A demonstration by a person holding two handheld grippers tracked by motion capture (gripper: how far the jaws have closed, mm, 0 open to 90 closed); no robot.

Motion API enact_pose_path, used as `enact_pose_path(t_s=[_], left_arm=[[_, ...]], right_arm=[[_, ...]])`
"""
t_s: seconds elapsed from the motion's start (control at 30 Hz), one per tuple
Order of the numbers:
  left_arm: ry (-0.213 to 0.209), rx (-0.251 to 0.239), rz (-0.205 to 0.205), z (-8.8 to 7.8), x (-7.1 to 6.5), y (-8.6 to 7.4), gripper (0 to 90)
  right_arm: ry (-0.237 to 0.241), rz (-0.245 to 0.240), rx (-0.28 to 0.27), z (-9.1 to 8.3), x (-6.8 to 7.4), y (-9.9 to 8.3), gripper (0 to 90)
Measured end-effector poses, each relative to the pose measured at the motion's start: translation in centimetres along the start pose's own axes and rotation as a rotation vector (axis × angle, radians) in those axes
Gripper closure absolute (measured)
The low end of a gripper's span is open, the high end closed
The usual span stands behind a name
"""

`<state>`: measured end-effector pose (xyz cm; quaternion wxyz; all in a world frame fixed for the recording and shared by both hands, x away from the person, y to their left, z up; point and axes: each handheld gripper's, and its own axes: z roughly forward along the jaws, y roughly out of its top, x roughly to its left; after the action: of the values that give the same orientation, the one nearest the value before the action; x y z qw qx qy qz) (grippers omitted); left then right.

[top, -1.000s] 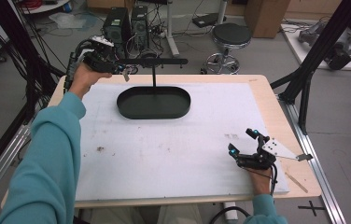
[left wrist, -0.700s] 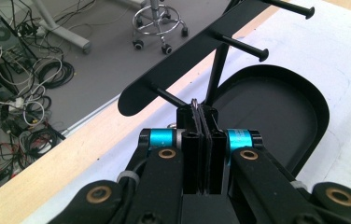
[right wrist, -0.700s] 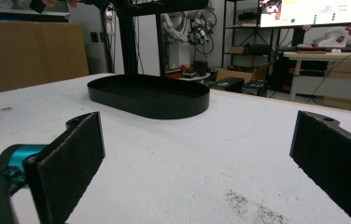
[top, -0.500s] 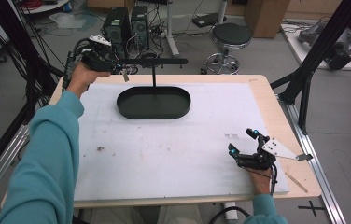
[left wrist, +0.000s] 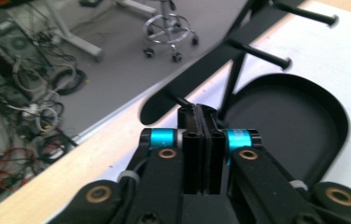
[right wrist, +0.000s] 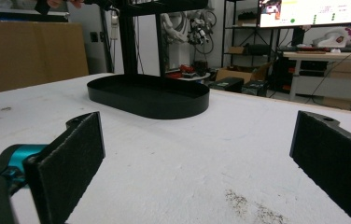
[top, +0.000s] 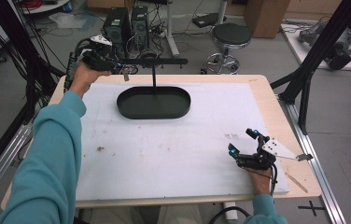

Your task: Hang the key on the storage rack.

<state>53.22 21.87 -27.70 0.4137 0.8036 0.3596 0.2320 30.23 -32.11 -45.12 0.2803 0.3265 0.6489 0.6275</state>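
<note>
Left gripper (top: 117,70) at black stand's crossbar (top: 157,61) end, jaws together.

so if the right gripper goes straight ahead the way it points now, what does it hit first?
Bare white mat first, then probably the black oval tray of the stand. The open right gripper points low across the table toward it, and nothing lies between them. Depth is hard to judge.
</note>
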Motion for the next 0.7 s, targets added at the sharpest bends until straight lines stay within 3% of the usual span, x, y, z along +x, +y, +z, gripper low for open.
enact_pose_path(t_s=[0.13,0.23,0.37,0.4,0.43,0.53,0.6,0.7], left_arm=[[0.025,-0.022,0.019,-0.2,0.4,-0.1,55.4],[0.003,-0.064,-0.044,-0.6,0.8,-0.2,40.1],[0.022,-0.155,-0.062,-2.0,0.7,-0.8,23.6],[0.023,-0.166,-0.072,-2.4,0.7,-1.1,15.1],[0.025,-0.162,-0.074,-2.9,0.7,-1.3,15.1],[0.035,-0.222,-0.049,-4.5,0.3,-2.4,6.8],[0.020,-0.260,-0.039,-5.7,0.1,-3.2,4.8],[0.043,-0.309,0.013,-7.3,-0.5,-4.5,1.7]], right_arm=[[0.000,0.001,-0.001,0.0,0.0,0.0,2.2],[-0.002,-0.005,-0.002,0.0,0.0,0.0,2.2],[-0.001,-0.008,-0.002,0.0,0.0,0.0,2.2],[0.000,-0.013,-0.001,0.0,0.0,0.0,2.2],[0.000,-0.013,-0.001,0.0,0.0,0.0,2.2],[0.002,-0.014,-0.002,0.0,0.0,0.0,2.2],[0.000,-0.009,-0.001,0.0,0.0,0.0,2.2],[-0.001,-0.007,0.000,0.0,0.0,0.0,2.2]])
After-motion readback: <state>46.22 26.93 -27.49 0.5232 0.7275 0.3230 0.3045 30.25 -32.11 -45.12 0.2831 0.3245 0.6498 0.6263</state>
